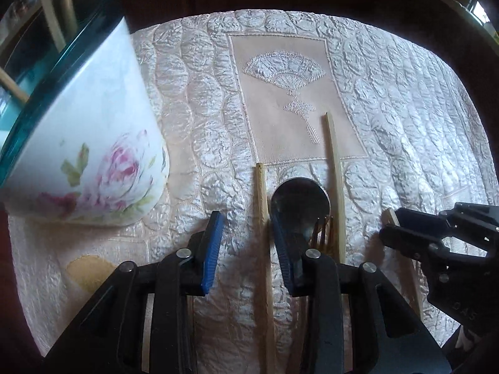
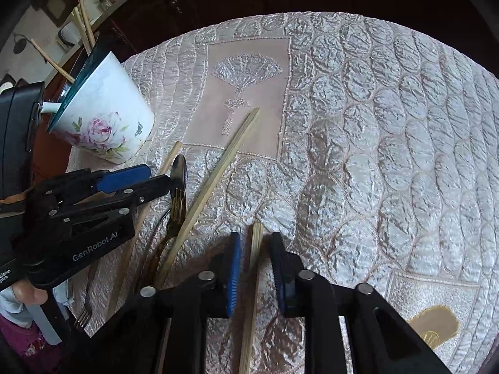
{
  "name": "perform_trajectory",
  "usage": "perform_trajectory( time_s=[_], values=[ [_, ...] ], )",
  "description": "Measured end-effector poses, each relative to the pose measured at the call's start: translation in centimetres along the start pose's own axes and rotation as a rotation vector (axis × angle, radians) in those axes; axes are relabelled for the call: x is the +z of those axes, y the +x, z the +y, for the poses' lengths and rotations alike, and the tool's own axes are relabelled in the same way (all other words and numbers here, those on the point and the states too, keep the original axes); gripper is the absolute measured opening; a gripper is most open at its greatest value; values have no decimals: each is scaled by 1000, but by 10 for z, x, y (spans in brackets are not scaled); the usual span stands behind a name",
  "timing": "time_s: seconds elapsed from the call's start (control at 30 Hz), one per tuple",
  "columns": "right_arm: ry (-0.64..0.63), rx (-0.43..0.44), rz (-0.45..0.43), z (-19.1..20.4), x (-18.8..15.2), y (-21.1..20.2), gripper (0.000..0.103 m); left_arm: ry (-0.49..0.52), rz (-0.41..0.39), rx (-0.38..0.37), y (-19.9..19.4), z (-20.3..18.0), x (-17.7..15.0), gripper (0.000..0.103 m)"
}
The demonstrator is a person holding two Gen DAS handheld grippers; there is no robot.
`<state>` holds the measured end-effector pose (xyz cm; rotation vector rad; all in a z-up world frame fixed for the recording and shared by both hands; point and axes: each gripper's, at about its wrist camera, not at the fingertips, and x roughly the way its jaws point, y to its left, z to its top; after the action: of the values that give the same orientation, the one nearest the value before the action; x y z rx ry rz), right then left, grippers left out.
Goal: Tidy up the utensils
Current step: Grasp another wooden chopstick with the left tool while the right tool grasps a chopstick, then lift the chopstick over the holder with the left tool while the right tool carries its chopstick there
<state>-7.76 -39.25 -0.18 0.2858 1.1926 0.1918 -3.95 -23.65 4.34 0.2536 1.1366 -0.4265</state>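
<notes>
The right gripper (image 2: 255, 268) is held open astride a pale wooden chopstick (image 2: 253, 280) near the quilted tablecloth's (image 2: 389, 155) near edge; the left gripper (image 1: 246, 249) is open over another chopstick (image 1: 264, 233). A steel spoon (image 1: 301, 205), a golden fork (image 2: 174, 218) and a third chopstick (image 2: 218, 174) lie between; the floral cup (image 2: 106, 124) stands at the left edge.

I see black linkage arms with silver screws, blue ribbed fingers (image 2: 234, 275), white "GenRobot.AI" lettering, perhaps a purple sleeve.
</notes>
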Motion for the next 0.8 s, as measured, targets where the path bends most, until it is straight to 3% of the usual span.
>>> perform_trajectory(
  time_s=[0.03, 0.13, 0.33, 0.47, 0.6, 0.8],
  values=[
    [-4, -2, -1, 0, 2, 1, 8, -2, 6, -5, 0, 1, 0, 13],
    [-8, 5, -11, -1, 5, -3, 6, -34, -10, -46, -6, 8, -3, 5],
    [-27, 31, -84, 13, 6, -28, 6, -85, -85, -129, -47, 27, -14, 4],
    [-48, 37, -123, 25, 9, -44, 6, -80, -135, -144, -72, 32, -22, 4],
    [-39, 33, -139, 24, 10, -49, 6, -78, -124, -120, -62, 31, -19, 5],
    [-28, 40, -136, 19, -4, -51, 5, -54, -48, -61, -11, 11, -8, 13]
  ],
)
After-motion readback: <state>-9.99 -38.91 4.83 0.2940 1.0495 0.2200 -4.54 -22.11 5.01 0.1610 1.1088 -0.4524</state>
